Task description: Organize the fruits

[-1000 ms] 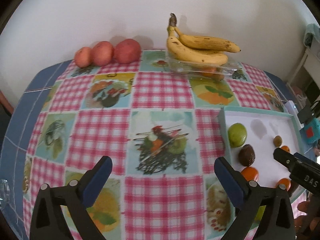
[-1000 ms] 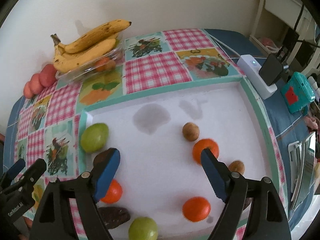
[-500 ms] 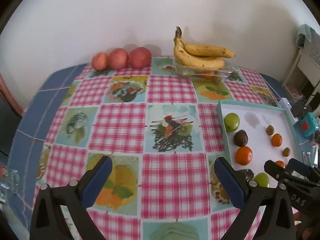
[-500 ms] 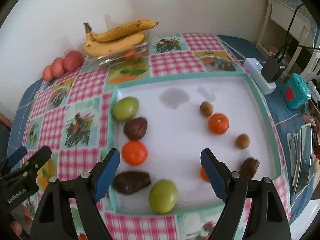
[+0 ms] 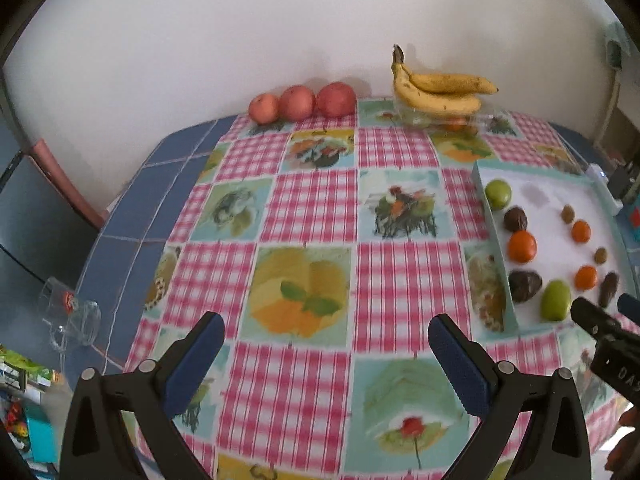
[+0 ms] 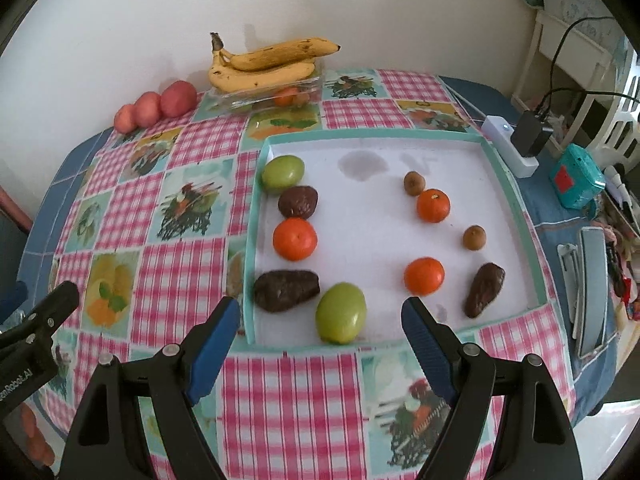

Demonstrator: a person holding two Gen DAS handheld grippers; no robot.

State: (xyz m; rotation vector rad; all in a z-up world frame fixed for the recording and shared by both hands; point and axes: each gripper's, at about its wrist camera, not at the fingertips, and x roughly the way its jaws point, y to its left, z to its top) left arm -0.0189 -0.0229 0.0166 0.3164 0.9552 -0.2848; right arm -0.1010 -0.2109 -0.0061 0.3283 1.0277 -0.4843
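Both wrist cameras look steeply down across the tablecloth [image 5: 304, 220] toward the wall; each shares the white tray [image 6: 494, 152], at three o'clock in the left view.

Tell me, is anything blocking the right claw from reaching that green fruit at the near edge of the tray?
Nothing visible blocks it. The right gripper is open and empty, with the green fruit just beyond it. Only the tray's low near rim lies between them, and the gripper hangs above that.
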